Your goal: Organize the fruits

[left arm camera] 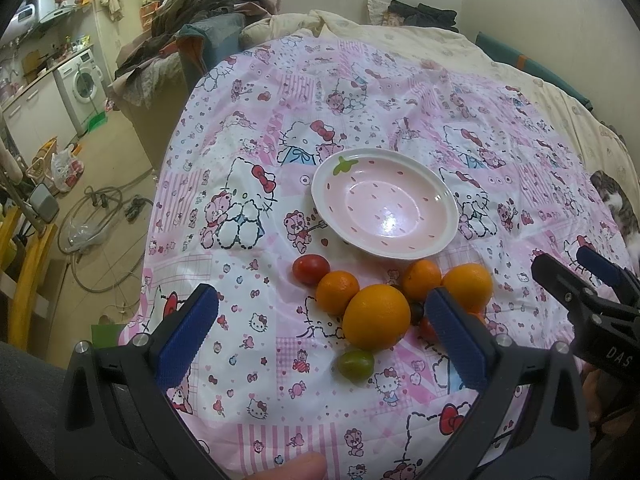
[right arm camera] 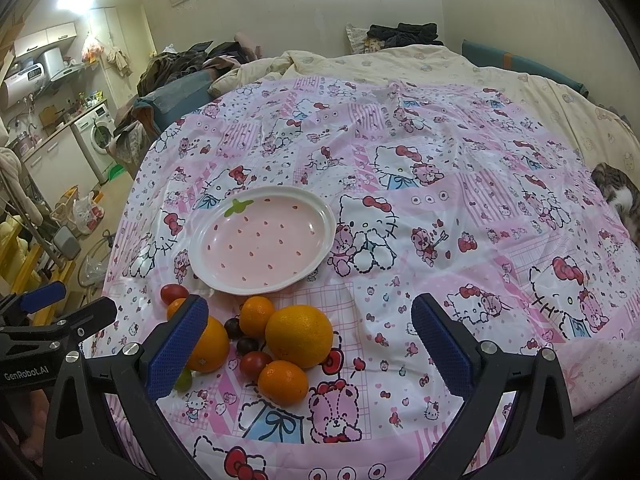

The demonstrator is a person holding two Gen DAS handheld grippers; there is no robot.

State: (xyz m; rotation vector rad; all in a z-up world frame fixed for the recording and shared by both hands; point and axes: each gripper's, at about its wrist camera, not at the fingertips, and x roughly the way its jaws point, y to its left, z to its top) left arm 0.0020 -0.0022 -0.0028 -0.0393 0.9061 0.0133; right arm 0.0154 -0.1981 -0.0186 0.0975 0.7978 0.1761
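A pink strawberry-patterned plate (left arm camera: 384, 208) (right arm camera: 262, 240) lies empty on the pink cartoon cloth. In front of it lies a cluster of fruit: a large orange (left arm camera: 376, 317) (right arm camera: 299, 336), smaller oranges (left arm camera: 337, 293) (right arm camera: 283, 382), red tomatoes (left arm camera: 311, 268) (right arm camera: 174, 293), a green one (left arm camera: 355, 365) and dark grapes (right arm camera: 247, 345). My left gripper (left arm camera: 320, 340) is open and empty, hovering above the fruit. My right gripper (right arm camera: 310, 344) is open and empty, just right of the cluster; it also shows in the left wrist view (left arm camera: 576, 276).
The cloth (right arm camera: 440, 160) covers a bed with a cream quilt (right arm camera: 480, 68) behind. A cat (right arm camera: 618, 196) lies at the right edge. Clothes are piled at the far left of the bed (left arm camera: 192, 24). The bed's left edge drops to a cluttered floor (left arm camera: 92, 216).
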